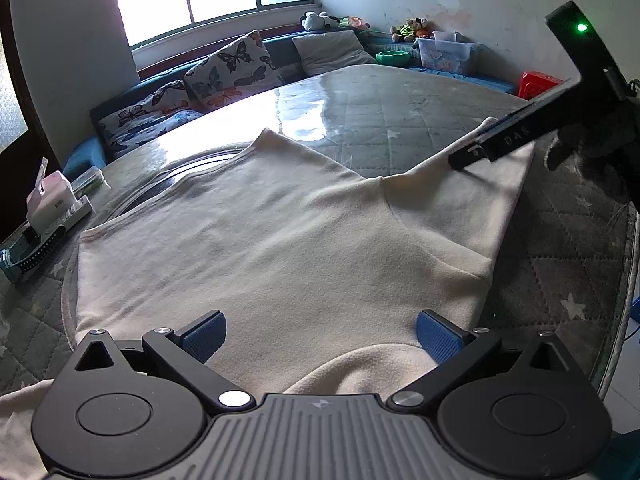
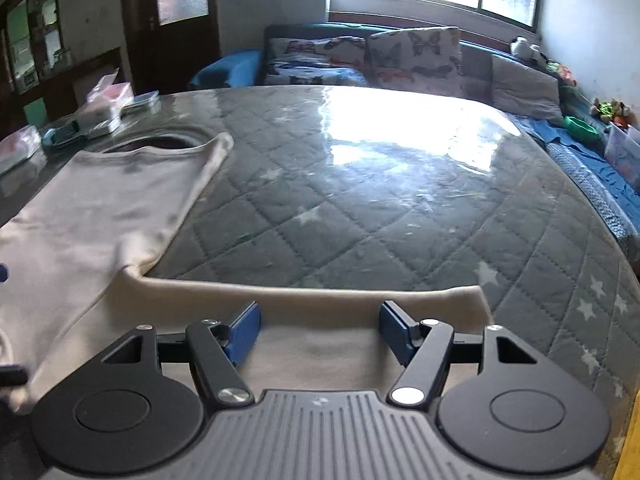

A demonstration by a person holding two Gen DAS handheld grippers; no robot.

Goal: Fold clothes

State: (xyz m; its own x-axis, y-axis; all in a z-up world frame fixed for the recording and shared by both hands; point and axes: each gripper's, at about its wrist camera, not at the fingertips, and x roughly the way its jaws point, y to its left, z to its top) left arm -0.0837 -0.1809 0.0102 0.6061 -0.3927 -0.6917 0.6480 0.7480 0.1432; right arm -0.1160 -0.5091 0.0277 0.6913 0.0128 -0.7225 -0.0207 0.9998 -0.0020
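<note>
Cream fleece top (image 1: 256, 240) spread flat on quilted grey worktop (image 2: 360, 208), sleeve stretched out under right gripper (image 2: 320, 332), jaws apart, left gripper (image 1: 320, 340) wide open over hem, far side bare.

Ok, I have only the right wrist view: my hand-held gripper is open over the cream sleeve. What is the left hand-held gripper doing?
Observer: The left hand-held gripper is open over the body of the cream top. It grips nothing.
Operator: Does the cloth lie flat under it?
Observer: Not fully. A raised fold runs between its fingers, close to the camera.
</note>
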